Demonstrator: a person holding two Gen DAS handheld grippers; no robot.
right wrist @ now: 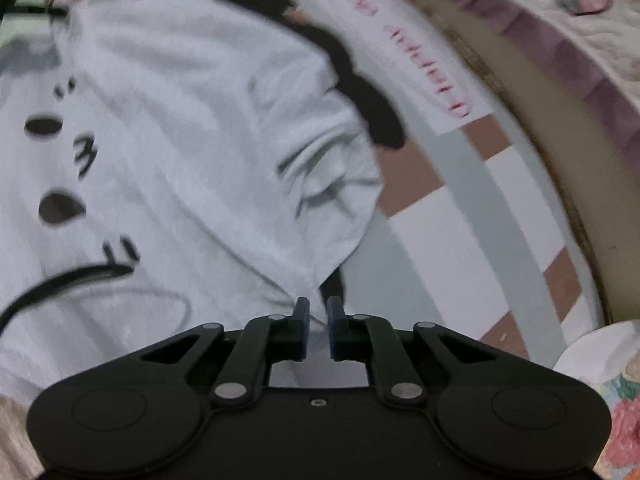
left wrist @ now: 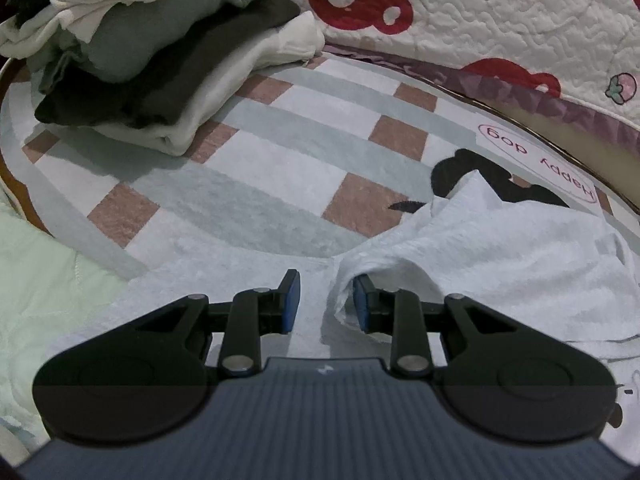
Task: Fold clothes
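A white T-shirt (left wrist: 500,256) with black printed marks lies on a checked mat (left wrist: 280,148). My left gripper (left wrist: 326,300) is open; a bunched fold of the shirt (left wrist: 348,280) lies against its right finger, the left finger is over flat cloth. In the right wrist view the same shirt (right wrist: 180,152) spreads to the left, blurred by motion. My right gripper (right wrist: 317,320) is shut on a corner of the shirt (right wrist: 312,280), with the cloth pinched between its nearly closed blue pads.
A stack of folded clothes (left wrist: 152,52) sits at the back left of the mat. A quilt with red bears (left wrist: 480,12) rises behind the table's curved edge (left wrist: 520,116). Pale green cloth (left wrist: 40,288) lies at the left. A floral cloth (right wrist: 616,400) is at the right.
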